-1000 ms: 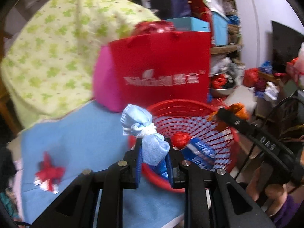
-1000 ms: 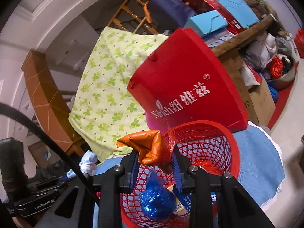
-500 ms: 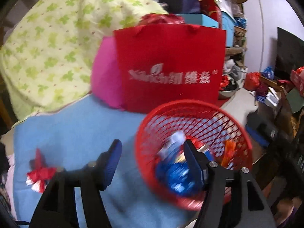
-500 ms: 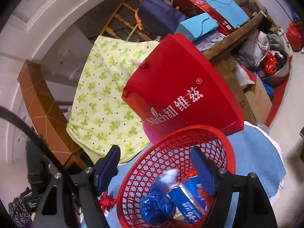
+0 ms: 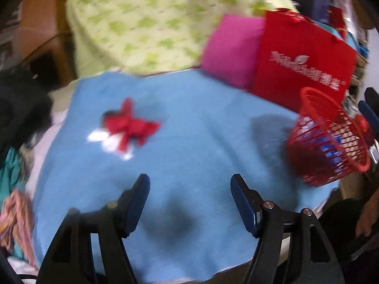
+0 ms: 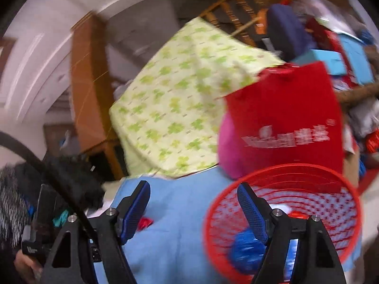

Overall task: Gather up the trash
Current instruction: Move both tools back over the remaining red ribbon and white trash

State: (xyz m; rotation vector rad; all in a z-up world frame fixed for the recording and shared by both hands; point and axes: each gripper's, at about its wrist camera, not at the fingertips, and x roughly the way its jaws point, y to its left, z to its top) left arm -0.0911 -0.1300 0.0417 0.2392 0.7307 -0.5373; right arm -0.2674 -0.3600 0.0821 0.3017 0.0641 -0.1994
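A red mesh basket (image 5: 331, 139) stands at the right edge of the blue cloth (image 5: 189, 142) with several pieces of trash inside. It also shows in the right wrist view (image 6: 284, 213), holding a blue crumpled piece (image 6: 244, 253). A red and white crumpled wrapper (image 5: 128, 127) lies on the cloth's left part; a bit of it shows in the right wrist view (image 6: 144, 223). My left gripper (image 5: 189, 203) is open and empty above the cloth's near side. My right gripper (image 6: 194, 210) is open and empty, at the basket's left rim.
A red paper bag (image 5: 303, 64) and a pink cushion (image 5: 232, 49) stand behind the basket. A green-patterned cloth (image 5: 154, 23) drapes over furniture at the back. Dark clothing (image 5: 21, 104) and colourful fabric (image 5: 14, 217) lie left of the blue cloth. Cluttered shelves (image 6: 331, 35) are at the right.
Both grippers opened and dropped their trash into the basket: the pale blue piece from the left, the orange one from the right. Both then swung left, away from the basket.
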